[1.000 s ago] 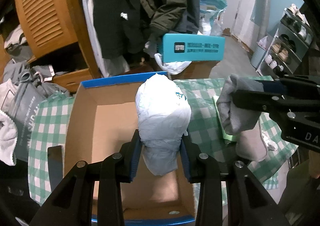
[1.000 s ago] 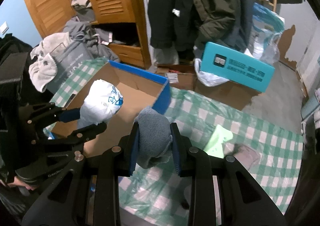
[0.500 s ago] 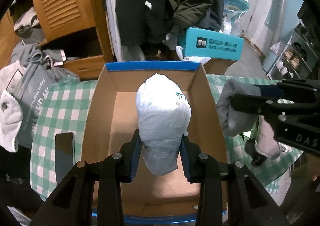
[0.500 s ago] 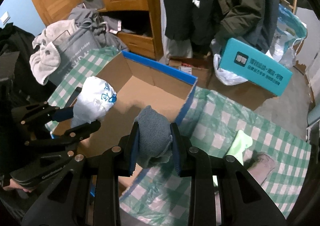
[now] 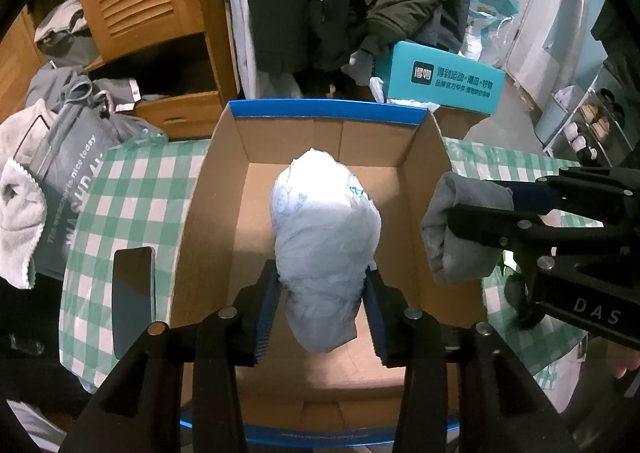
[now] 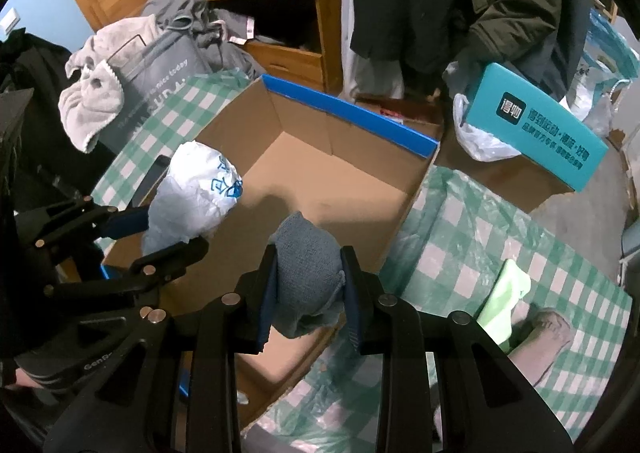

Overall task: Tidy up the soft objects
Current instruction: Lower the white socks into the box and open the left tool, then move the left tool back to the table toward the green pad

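My left gripper (image 5: pixel 320 293) is shut on a white crumpled plastic-bag bundle (image 5: pixel 324 221) and holds it above the inside of an open cardboard box (image 5: pixel 424 189) with blue rim. My right gripper (image 6: pixel 308 293) is shut on a grey rolled cloth (image 6: pixel 308 269), held over the box's right wall (image 6: pixel 404 213). The right gripper with the grey cloth (image 5: pixel 456 229) shows at the right of the left wrist view. The left gripper with the white bundle (image 6: pixel 196 193) shows at the left of the right wrist view. The box floor looks bare.
The box sits on a green checked tablecloth (image 6: pixel 500 245). A dark phone (image 5: pixel 134 293) lies left of the box. A light green cloth (image 6: pixel 504 297) and a brownish cloth (image 6: pixel 548 333) lie on the table at right. A teal carton (image 6: pixel 540 133), wardrobe and hanging coats stand behind.
Both grippers have moved left with their loads. The white bundle now hangs over the middle of the box, and the grey cloth has come from over the table to the box's right wall.
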A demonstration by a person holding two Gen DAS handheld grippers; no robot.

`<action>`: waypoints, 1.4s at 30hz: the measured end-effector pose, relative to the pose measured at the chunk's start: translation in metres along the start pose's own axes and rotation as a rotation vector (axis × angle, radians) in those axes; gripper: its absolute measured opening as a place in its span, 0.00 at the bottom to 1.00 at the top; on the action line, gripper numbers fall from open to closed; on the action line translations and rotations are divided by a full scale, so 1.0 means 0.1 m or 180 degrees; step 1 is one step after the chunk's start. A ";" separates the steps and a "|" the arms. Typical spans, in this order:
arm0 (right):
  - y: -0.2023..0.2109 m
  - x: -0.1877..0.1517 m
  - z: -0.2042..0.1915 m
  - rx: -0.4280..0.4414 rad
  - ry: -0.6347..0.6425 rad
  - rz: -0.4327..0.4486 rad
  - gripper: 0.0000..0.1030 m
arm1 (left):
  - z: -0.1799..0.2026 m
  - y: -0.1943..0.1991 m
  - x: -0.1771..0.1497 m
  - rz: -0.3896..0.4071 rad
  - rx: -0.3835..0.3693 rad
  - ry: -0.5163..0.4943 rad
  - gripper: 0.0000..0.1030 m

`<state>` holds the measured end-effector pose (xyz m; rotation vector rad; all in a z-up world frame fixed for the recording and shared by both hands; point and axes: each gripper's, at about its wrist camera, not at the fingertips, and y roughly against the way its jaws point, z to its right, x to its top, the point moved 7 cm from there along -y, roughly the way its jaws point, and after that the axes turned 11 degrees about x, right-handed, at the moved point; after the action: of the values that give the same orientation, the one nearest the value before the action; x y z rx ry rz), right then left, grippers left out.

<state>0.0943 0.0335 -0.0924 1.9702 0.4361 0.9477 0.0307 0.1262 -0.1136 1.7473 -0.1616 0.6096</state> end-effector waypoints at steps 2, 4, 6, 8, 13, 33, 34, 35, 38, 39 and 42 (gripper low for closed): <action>0.00 0.00 0.00 -0.0028 0.0007 -0.0006 0.36 | 0.00 0.00 0.01 0.0020 0.0081 -0.0029 0.51; 0.00 0.01 0.01 -0.0048 0.0005 0.0011 0.42 | -0.01 0.01 0.01 0.0057 0.0148 -0.0054 0.57; 0.02 0.01 0.02 -0.0049 -0.0012 0.0035 0.52 | -0.01 0.01 0.02 0.0063 0.0164 -0.0062 0.61; 0.05 0.01 0.06 -0.0052 -0.0040 0.0071 0.59 | -0.01 0.01 0.02 0.0052 0.0144 -0.0047 0.61; 0.15 -0.01 0.16 -0.0074 -0.0140 0.0128 0.60 | 0.01 0.04 0.04 0.0077 0.0123 -0.0047 0.64; 0.47 -0.28 0.61 -0.0210 -0.0438 0.0246 0.69 | 0.40 0.19 0.11 0.0174 0.0016 -0.0204 0.71; 0.49 -0.31 0.66 -0.0222 -0.0468 0.0247 0.70 | 0.42 0.20 0.11 0.0175 0.0009 -0.0215 0.71; 0.50 -0.34 0.69 -0.0234 -0.0489 0.0244 0.70 | 0.45 0.20 0.11 0.0176 0.0001 -0.0226 0.71; 0.54 -0.40 0.80 -0.0262 -0.0558 0.0247 0.70 | 0.55 0.22 0.11 0.0173 -0.0024 -0.0266 0.71; 0.55 -0.42 0.82 -0.0271 -0.0574 0.0249 0.70 | 0.58 0.22 0.11 0.0171 -0.0035 -0.0280 0.71; 0.60 -0.48 0.92 -0.0294 -0.0637 0.0261 0.71 | 0.68 0.23 0.11 0.0163 -0.0065 -0.0330 0.71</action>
<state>0.1294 -0.0807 -0.0936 1.9868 0.1964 0.7965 0.0517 0.0580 -0.0981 1.7603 -0.2845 0.5527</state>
